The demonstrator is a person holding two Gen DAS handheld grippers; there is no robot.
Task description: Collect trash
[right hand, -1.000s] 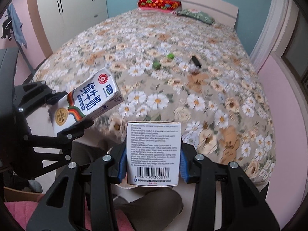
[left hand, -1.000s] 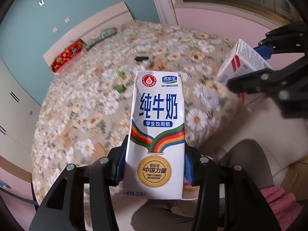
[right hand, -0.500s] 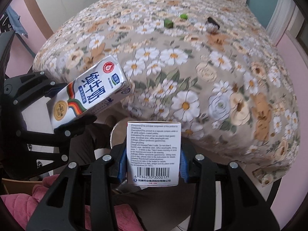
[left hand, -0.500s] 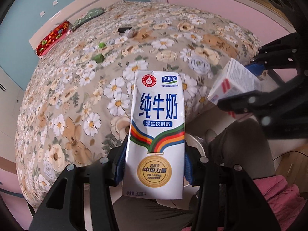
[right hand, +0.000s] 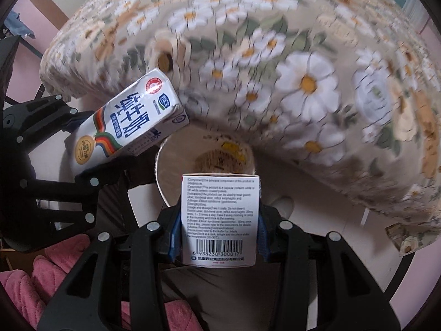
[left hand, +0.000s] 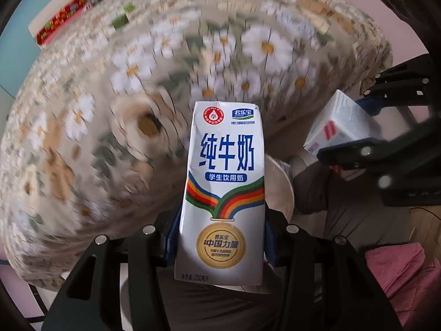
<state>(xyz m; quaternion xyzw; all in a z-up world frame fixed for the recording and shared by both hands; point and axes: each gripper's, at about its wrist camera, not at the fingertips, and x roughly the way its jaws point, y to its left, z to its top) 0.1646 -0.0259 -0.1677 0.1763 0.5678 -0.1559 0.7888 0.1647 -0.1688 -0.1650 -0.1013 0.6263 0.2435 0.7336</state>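
Note:
My left gripper is shut on a white milk carton with blue Chinese lettering; the carton also shows at the left of the right wrist view. My right gripper is shut on a white medicine box with printed text and a barcode; the box shows at the right of the left wrist view. A round trash bin with a pale liner sits below and just beyond both items, at the foot of the bed. Some trash lies inside it.
The bed with a floral cover fills the upper part of both views, blurred by motion. Small green items and a red pillow lie far up the bed. A pink cushion and the person's legs are below.
Both grippers have tilted down and moved closer to the foot of the bed, bringing the trash bin into view under the carton and the box. Both grips are unchanged.

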